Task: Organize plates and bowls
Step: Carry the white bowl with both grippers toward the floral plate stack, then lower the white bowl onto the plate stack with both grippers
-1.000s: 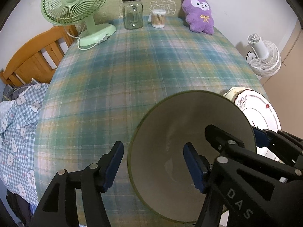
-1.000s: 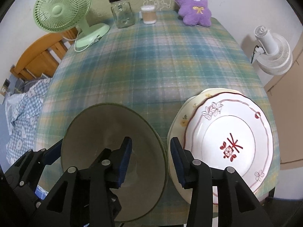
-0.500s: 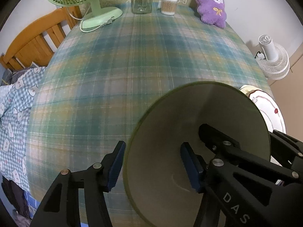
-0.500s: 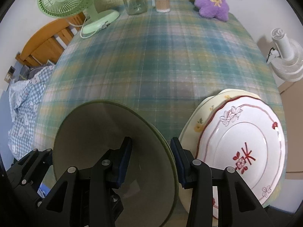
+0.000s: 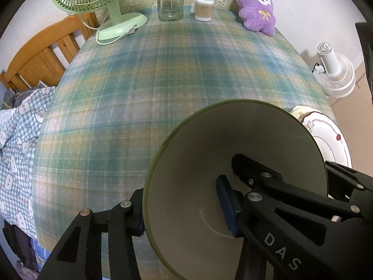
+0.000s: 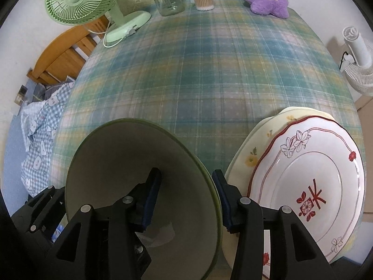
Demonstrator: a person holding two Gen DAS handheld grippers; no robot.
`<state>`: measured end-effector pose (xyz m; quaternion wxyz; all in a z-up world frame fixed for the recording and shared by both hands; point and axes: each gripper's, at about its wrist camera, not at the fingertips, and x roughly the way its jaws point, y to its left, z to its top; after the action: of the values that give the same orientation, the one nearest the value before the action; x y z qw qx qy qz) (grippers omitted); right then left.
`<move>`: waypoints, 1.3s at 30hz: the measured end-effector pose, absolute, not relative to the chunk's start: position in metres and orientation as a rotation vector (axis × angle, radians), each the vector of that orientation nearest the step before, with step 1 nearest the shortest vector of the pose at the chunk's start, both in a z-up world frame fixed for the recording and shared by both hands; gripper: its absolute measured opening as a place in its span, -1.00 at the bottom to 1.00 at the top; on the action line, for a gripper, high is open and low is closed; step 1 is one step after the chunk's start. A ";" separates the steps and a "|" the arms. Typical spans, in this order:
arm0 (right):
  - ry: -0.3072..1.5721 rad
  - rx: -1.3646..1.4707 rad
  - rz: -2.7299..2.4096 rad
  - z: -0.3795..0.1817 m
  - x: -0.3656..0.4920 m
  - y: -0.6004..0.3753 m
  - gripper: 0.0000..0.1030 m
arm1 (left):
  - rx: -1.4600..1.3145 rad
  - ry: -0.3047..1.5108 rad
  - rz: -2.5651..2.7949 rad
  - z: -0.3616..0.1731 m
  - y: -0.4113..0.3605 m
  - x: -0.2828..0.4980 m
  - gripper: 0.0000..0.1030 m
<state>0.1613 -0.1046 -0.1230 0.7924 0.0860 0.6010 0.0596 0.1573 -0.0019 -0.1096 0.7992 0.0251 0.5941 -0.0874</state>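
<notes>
While I hold both tools over the near edge of the worktop [image 5: 163,74], the green bowl [image 5: 233,163] sits tilted between them. My left gripper [image 5: 181,205] straddles the bowl's left rim, its jaws closing, the outer pad right against the wall. My right gripper [image 6: 186,196] straddles the opposite rim, its jaws opening, with gaps on both sides of the wall. Just beside the bowl, at the near right corner, two plates [image 6: 314,186] lie stacked.
</notes>
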 end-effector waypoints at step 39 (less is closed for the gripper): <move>1.154 0.239 -0.009 -0.030 0.121 -0.072 -0.01 | 0.055 1.148 -0.285 -0.027 0.036 0.133 -0.05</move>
<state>0.1205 -0.0723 -0.0298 0.8314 0.1127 0.5442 -0.0043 0.1325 0.0356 -0.0267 0.8299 0.0259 0.5408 -0.1344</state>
